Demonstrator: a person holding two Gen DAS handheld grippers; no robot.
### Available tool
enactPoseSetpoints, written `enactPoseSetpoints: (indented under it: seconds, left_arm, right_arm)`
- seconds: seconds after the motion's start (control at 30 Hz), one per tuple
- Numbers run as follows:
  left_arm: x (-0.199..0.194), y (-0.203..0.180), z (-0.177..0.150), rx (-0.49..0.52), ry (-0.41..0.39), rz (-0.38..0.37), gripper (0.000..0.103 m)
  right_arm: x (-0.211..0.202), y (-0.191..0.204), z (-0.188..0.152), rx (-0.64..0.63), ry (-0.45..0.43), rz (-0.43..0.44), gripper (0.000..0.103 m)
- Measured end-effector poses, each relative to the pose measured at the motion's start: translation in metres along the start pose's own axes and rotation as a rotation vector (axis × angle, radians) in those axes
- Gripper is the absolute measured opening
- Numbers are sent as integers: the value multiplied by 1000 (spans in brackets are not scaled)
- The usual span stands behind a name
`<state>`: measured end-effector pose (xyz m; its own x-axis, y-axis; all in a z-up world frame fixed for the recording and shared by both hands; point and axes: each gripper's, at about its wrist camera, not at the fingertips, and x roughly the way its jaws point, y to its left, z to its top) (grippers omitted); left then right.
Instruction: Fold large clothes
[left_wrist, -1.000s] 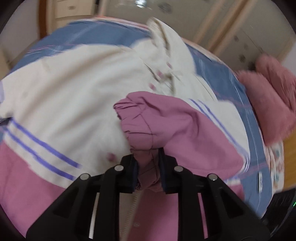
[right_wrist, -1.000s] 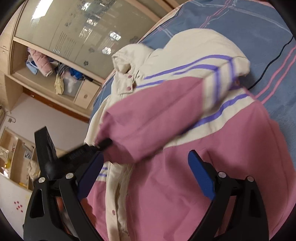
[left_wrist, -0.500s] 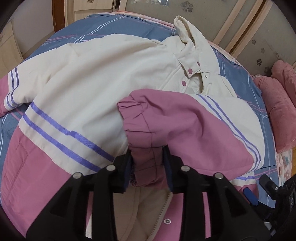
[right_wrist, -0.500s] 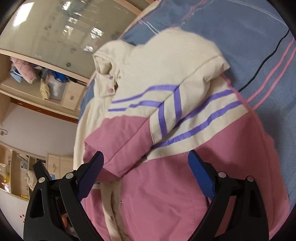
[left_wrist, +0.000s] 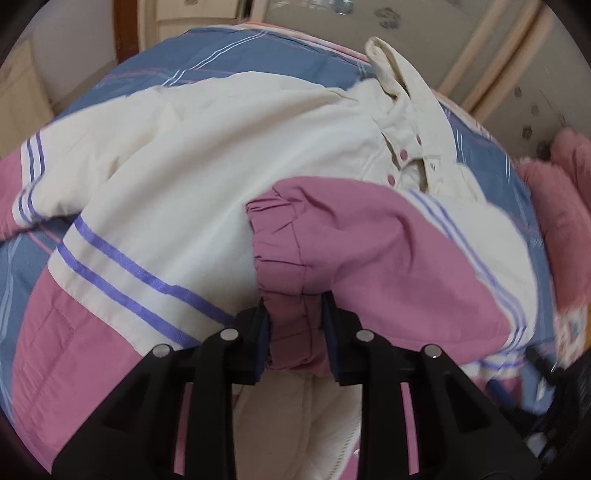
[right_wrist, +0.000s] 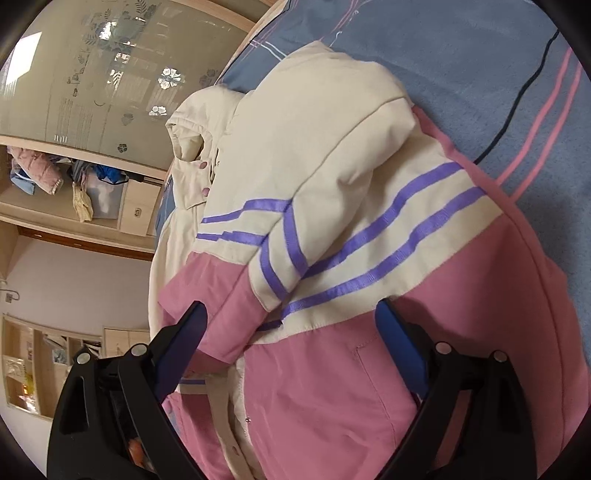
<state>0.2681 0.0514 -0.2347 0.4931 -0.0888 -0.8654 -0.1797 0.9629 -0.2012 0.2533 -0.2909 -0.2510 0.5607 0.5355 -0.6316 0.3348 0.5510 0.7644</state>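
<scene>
**A big puffy jacket, held by one sleeve**

The jacket (left_wrist: 207, 177) lies spread out on the bed (left_wrist: 221, 62). It is cream on top and pink at the bottom, with purple stripes between. It looks thick and puffy, so it should be soft and squashy, not stiff. It will likely puff back up after a fold, so each fold may need a press. The cloth looks smooth and may slide a little.

The left gripper (left_wrist: 295, 332) has its fingers (left_wrist: 258, 339) clenched on the pink cuff (left_wrist: 288, 295) of one sleeve, which lies folded over the front of the jacket. The bunched cuff is a good spot to hold, because it gives a thick lump to pinch. The hem and the shoulders look like good spots too.

The right gripper (right_wrist: 291, 332) hangs over the pink lower part of the jacket with its fingers spread wide, holding nothing.

Far off, on the left in the right camera's view, open shelves (right_wrist: 74, 184) hold some clothes and a bag.
</scene>
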Motion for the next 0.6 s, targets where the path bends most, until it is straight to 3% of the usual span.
enactPoseSetpoints:
  seconds: [0.13,0.2,0.23,0.27,0.3,0.33,0.5,0.53,0.6]
  left_arm:
    - [0,5,-1,-28,13,-25,27]
    - [0,9,0,-40,18,-38,27]
    - [0,10,1,-40,16,-36,27]
    - [-1,11,2,-45,9,-31,27]
    - [-1,12,3,-50,8,-33,27]
    - [-1,14,3,-55,6,-36,27]
    - [4,17,4,-57,-5,-14,28]
    - [5,19,6,-65,-4,-15,28]
    - [6,25,9,-89,-2,-20,28]
  right_arm:
    - [10,-9,14,79,15,75,93]
    - [4,-16,23,103,-33,111,91]
    - [-3,-19,26,97,-78,75,68]
    - [-10,-20,29,86,-118,-3,34]
    - [-17,-24,32,86,-150,-48,28]
    - [-26,-32,34,111,-182,-28,26]
    - [-45,-27,36,66,-216,-63,26]
    - [-45,-22,35,48,-203,-58,31]
    - [-43,-13,32,15,-174,-29,61]
